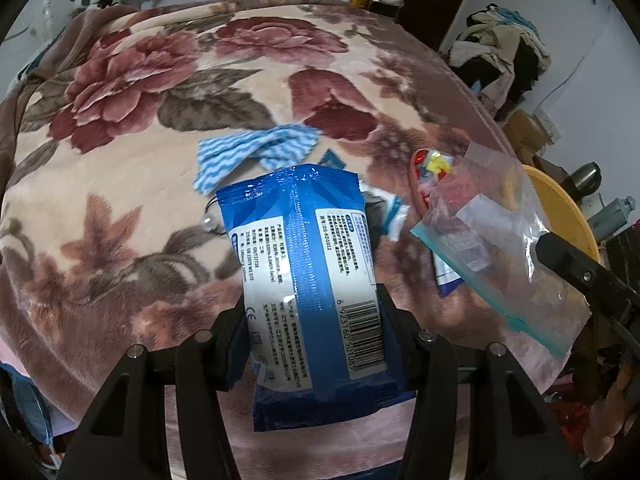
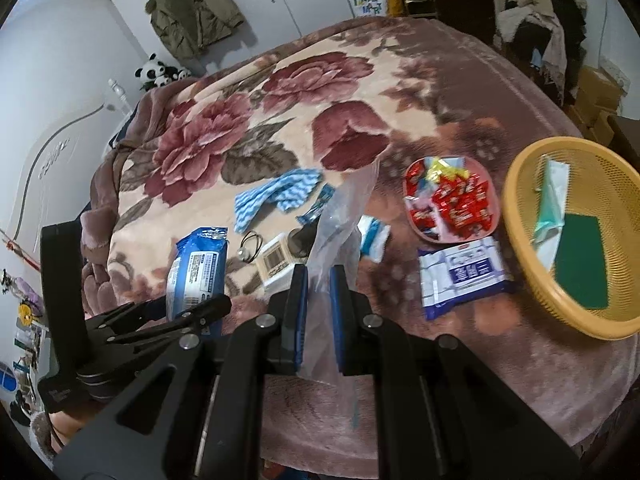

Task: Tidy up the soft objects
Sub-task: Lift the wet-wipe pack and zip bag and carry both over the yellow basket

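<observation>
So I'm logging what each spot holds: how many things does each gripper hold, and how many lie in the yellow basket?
Left gripper: 1, blue wipes pack
Right gripper: 1, clear zip bag
Yellow basket: 2, green pad, pale packet
Total: 4

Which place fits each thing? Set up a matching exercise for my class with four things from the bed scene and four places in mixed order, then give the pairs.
Things:
1. blue wipes pack
2. clear zip bag
3. green scouring pad
4. red sweets

Places:
A. on the pink plate
B. between the right gripper's fingers
C. in the yellow basket
D. between the left gripper's fingers

Pairs: 1-D, 2-B, 3-C, 4-A
</observation>
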The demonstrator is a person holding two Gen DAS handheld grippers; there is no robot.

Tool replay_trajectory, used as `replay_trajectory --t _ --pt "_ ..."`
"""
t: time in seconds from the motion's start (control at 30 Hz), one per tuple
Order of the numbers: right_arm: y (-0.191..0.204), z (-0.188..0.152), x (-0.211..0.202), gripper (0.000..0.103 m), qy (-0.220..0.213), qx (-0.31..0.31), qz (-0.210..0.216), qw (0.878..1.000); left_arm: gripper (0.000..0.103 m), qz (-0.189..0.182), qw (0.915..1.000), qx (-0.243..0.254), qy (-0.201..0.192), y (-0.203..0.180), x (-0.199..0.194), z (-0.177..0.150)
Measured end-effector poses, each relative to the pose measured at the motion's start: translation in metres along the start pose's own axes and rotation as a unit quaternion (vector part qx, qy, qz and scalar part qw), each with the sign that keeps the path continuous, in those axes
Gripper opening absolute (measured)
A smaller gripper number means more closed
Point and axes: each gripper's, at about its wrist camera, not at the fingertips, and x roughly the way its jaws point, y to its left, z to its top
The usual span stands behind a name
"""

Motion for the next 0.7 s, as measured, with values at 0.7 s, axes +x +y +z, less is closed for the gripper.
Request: replay_trajectory --t 0.7 --pt "-0.091 0.038 -0.058 0.012 -0.067 0.056 -0.035 0.996 0.056 -0.053 0.9963 0.066 -0.014 -0.117 -0.011 0.056"
